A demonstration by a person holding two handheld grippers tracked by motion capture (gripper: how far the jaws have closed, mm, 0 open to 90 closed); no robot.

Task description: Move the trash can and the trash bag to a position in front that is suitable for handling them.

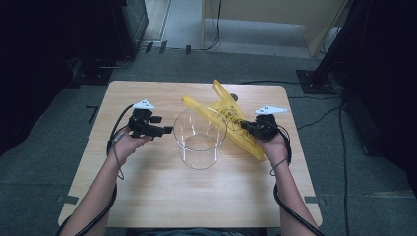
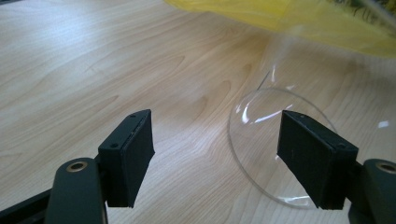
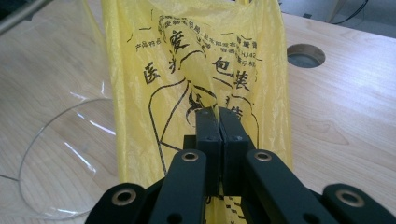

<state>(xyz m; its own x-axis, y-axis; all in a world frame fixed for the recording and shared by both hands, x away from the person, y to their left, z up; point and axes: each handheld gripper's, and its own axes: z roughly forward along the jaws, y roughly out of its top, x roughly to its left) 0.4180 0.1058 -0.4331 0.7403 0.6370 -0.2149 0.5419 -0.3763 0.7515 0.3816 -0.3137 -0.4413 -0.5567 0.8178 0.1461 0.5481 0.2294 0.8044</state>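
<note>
Yellow plastic bag (image 3: 187,84), draped across wooden surface (image 1: 147,187) beside clear round container (image 1: 199,137), pinched in closed right gripper (image 3: 219,116). Left gripper (image 2: 215,154) gaping, empty. Likely lining container; next, spreading bag mouth over rim. Black Chinese characters printed, partly legible.

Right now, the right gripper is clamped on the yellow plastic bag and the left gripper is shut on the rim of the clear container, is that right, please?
Not quite: the left gripper is open and holds nothing, as the left gripper view shows, with the clear container beyond its jaws. The right gripper is indeed clamped on the yellow plastic bag.
</note>
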